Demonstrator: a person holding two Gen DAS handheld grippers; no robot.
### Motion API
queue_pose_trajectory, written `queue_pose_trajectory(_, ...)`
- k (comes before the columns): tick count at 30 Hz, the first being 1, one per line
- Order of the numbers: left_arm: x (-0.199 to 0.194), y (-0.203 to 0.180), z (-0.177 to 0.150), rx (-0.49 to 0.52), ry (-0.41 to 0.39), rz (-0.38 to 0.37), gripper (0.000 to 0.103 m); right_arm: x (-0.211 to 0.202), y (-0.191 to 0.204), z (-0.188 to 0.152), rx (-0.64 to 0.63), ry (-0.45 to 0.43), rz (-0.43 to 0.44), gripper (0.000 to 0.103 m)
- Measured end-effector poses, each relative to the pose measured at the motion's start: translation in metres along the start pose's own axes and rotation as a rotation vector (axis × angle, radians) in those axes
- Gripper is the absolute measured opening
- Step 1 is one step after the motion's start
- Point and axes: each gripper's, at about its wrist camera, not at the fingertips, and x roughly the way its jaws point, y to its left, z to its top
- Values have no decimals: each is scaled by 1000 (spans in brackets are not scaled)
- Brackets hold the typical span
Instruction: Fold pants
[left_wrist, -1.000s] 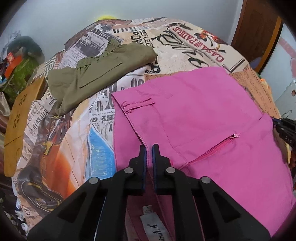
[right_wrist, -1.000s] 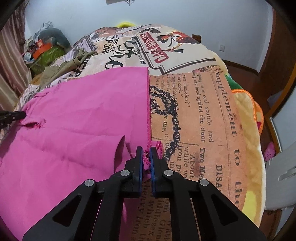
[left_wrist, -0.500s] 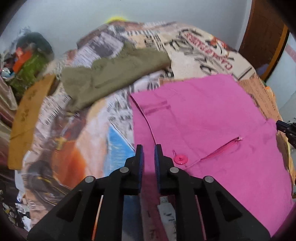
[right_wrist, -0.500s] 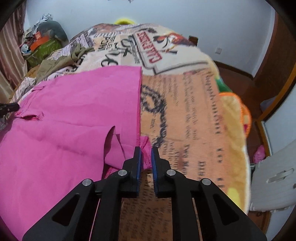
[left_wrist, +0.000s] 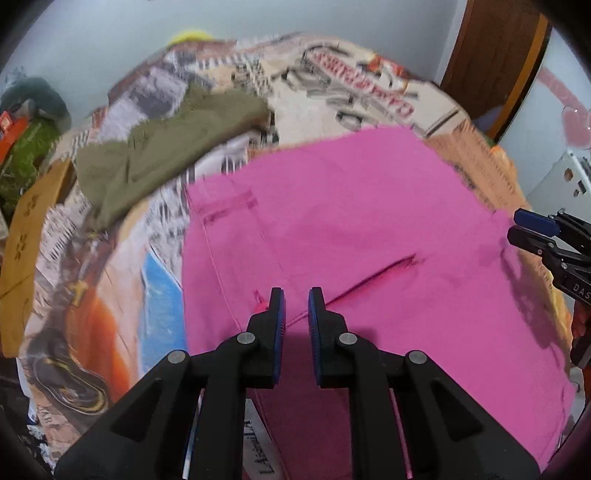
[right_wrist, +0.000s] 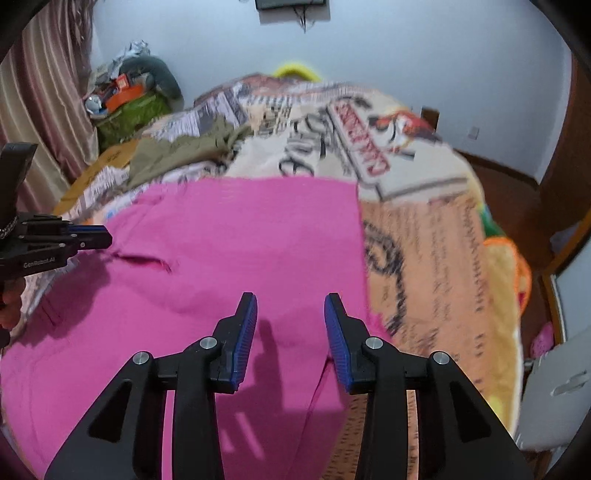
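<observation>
The pink pants (left_wrist: 354, 236) lie spread flat across the bed (right_wrist: 436, 258), covering the middle of its newspaper-print cover, with the slit of a pocket (left_wrist: 373, 278) showing on the upper layer. The left gripper (left_wrist: 294, 314) hangs just above the cloth near a white label (left_wrist: 258, 450) at the pants' 6 o'clock edge, its jaws parted a little with nothing between them. The right gripper (right_wrist: 290, 325) hovers over the pants' side edge, close to where pink meets the orange print, jaws spread wide and holding nothing. An olive-green garment (left_wrist: 159, 158) lies crumpled toward 10 o'clock from the pants, apart from them. Beyond it, at the bed's far corner, sits a heap of clutter (right_wrist: 129, 96) against the wall.
</observation>
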Motion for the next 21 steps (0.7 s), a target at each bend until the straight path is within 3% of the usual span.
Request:
queue_pose_trajectory(3,4,9,-4,-22,-4,-13,15,20,-10,-7,13,49,-47,34)
queue_pose_trajectory(5,5,14,-5,-34,-4,18,19,28,-27,-10,73,55,-48,34)
queue_pose_trajectory(10,7,22,-9,-48,-11,-14,19,36,-54,-15,137,80,-84,34)
queue_pose_trajectory(15,6,11,-11,5,-29,48,19,32,-55,-16,122,93,-106,34)
queue_pose_trajectory(21,-11,18,-1,-21,-55,61,20,13,-49,-10,109,66,-114,34)
